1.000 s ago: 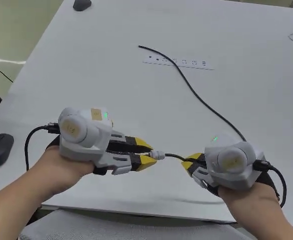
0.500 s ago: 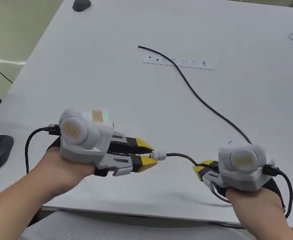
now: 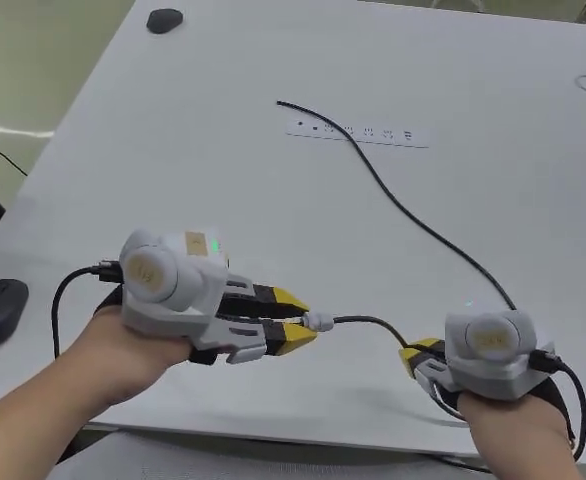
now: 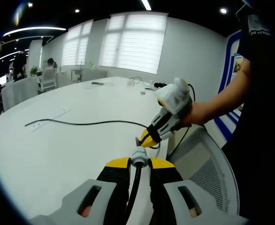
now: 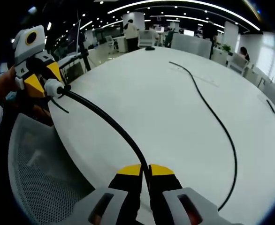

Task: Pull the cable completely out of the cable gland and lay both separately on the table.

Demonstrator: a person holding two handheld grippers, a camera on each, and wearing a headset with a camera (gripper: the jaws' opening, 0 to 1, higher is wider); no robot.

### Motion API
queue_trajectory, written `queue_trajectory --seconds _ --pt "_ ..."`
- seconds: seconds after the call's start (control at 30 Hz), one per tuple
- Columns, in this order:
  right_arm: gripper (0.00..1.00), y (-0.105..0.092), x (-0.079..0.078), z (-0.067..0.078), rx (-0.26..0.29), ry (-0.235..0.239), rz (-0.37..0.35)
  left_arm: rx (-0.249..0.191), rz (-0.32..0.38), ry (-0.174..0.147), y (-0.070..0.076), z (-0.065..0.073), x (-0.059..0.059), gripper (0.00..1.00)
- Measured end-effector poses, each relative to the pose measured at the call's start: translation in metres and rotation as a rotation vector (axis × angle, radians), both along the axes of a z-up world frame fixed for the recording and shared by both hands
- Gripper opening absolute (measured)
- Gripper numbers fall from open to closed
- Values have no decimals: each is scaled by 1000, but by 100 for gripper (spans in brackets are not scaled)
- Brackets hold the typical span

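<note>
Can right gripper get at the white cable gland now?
Likely not: left gripper is clamped on the white cable gland, only its tip exposed; right gripper holds the thin black cable.

white table [image 3: 223,170] | black cable [image 3: 414,216] | white strip [image 3: 365,132] | dark mouse [image 3: 163,19]

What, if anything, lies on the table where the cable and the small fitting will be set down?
Nothing visible does. The table below the left claw, shut on the cable gland, and the right claw, shut on the cable, is bare. The power strip lies far off.
</note>
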State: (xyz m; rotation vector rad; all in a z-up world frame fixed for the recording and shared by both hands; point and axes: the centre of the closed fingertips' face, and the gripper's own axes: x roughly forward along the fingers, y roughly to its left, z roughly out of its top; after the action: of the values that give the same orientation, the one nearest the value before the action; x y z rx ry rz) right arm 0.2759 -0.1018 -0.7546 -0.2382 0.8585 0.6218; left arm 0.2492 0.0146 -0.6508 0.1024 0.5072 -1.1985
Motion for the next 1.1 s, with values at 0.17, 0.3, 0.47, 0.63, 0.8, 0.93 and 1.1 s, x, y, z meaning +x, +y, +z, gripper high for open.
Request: queue_trajectory --seconds 0.17,0.3,0.47,0.63,0.8,0.93,1.1 --pt "1 -1 0 2 -9 -23 23 5 0 0 1 0 0 15" --pt "1 0 0 4 -15 -33 38 8 1 -3 3 2 1 15" --pt "2 1 0 7 -18 -47 46 6 14 5 4 2 3 15" --pt "2 2 -1 11 -49 -71 84 6 16 6 6 2 4 15" --pt "6 5 -3 17 -43 -78 102 4 25 11 8 2 6 15" --pt "13 12 -9 25 -60 -106 179 7 23 15 7 1 5 15" --pt "17 19 -12 37 -77 -142 241 8 21 21 6 -1 3 15"
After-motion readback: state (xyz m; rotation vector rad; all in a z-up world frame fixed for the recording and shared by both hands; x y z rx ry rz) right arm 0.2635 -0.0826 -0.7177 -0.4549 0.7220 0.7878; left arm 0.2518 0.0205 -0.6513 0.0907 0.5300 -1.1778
